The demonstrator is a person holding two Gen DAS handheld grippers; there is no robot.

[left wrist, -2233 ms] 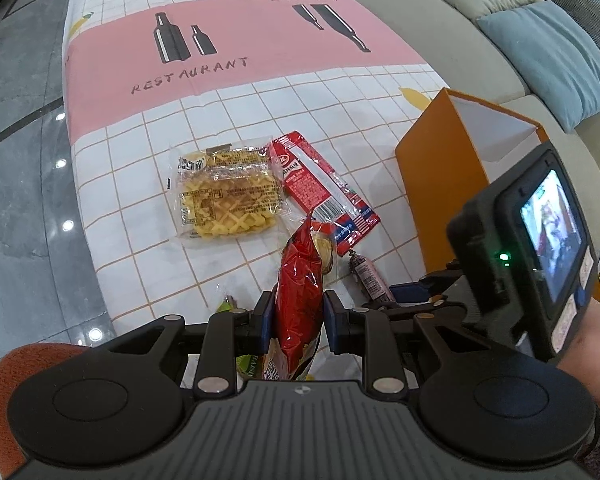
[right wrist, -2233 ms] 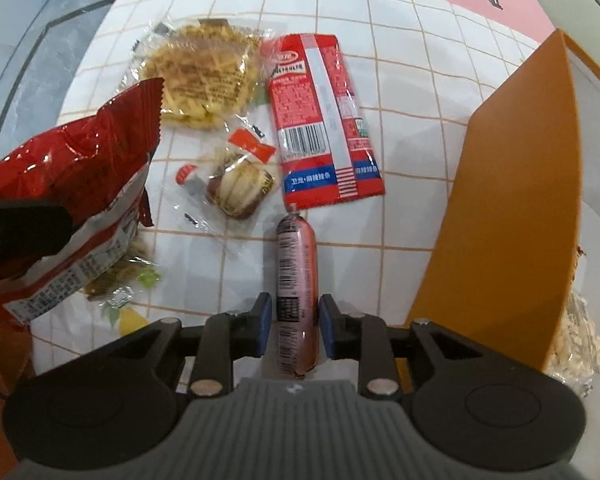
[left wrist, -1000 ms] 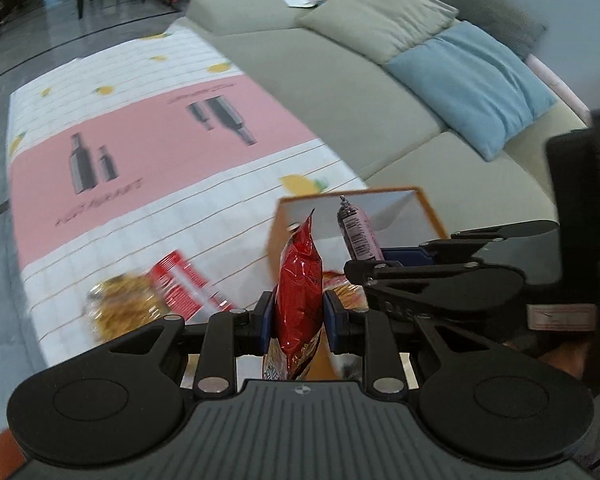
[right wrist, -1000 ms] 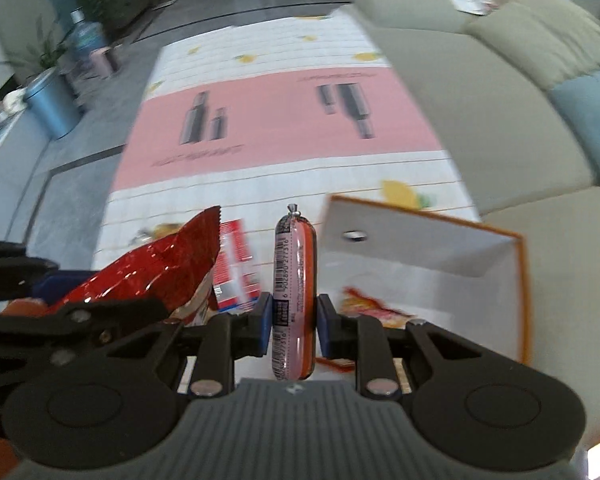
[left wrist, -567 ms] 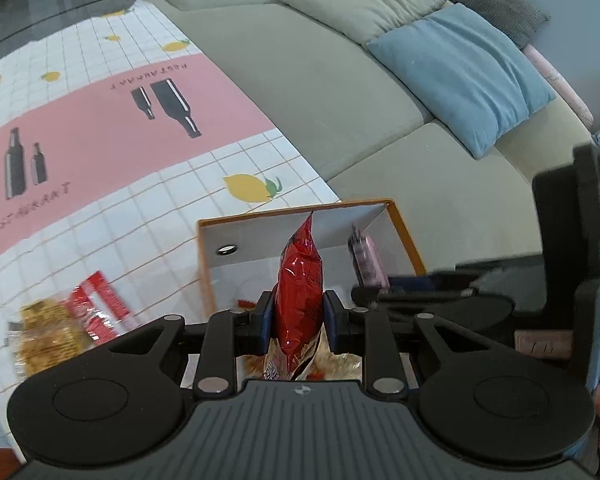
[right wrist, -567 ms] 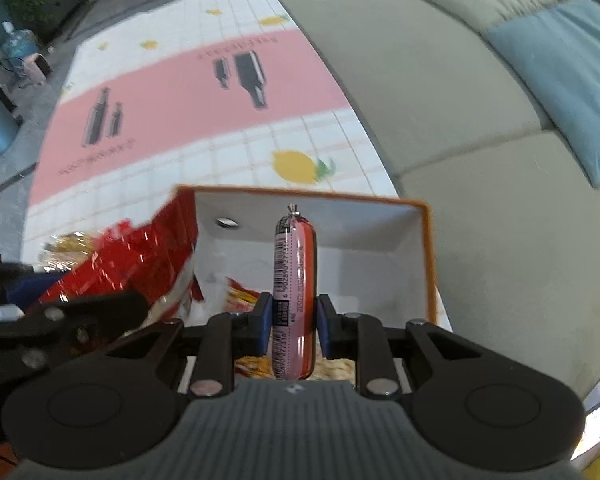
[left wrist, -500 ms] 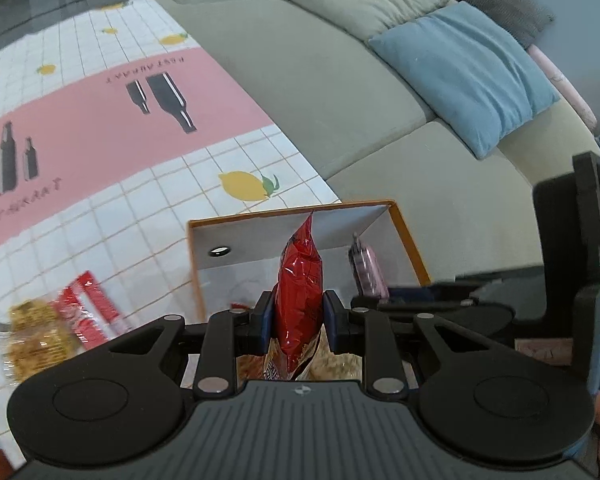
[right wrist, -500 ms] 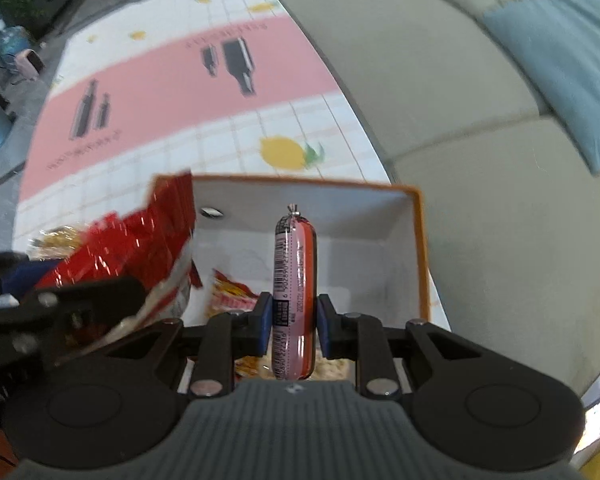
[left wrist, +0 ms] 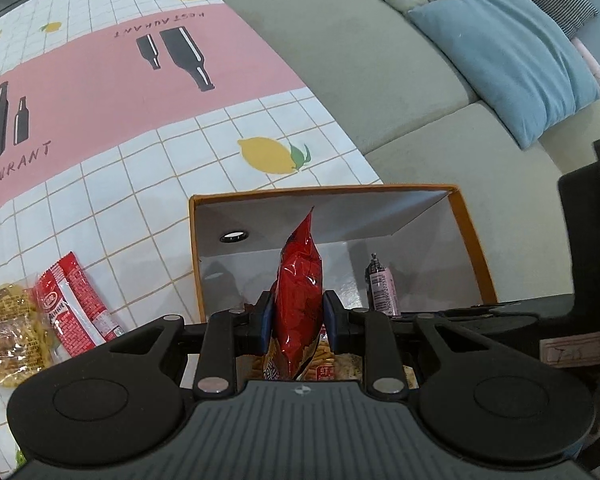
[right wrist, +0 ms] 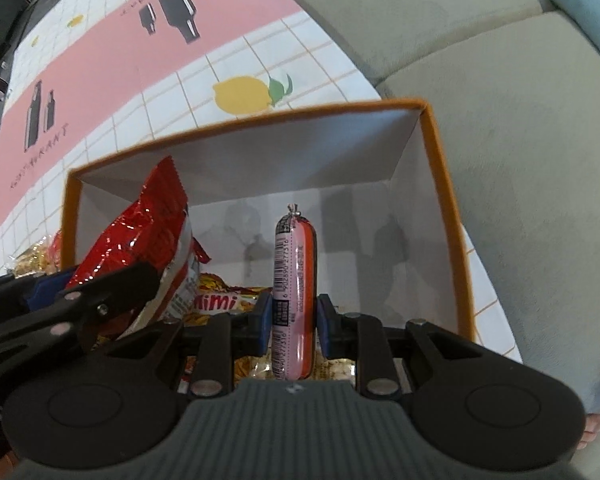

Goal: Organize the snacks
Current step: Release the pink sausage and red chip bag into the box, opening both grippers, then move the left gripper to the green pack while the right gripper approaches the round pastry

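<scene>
Two grippers above an orange box [right wrist: 446, 200], left gripper [left wrist: 296, 316] clamped on a red snack bag [left wrist: 298, 280], right gripper [right wrist: 293, 320] clamped on a pink sausage [right wrist: 296, 264], more snack packets [left wrist: 40, 320] on the tablecloth [left wrist: 120, 80] beside the box.

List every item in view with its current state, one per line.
left gripper: shut on the red chip bag, over the box.
right gripper: shut on the pink sausage, over the box.
orange box: open-topped, with snack packs already inside.
Mimi pack: lying in the box.
red strip packet: flat on the tablecloth.
waffle pack: flat on the tablecloth.
</scene>
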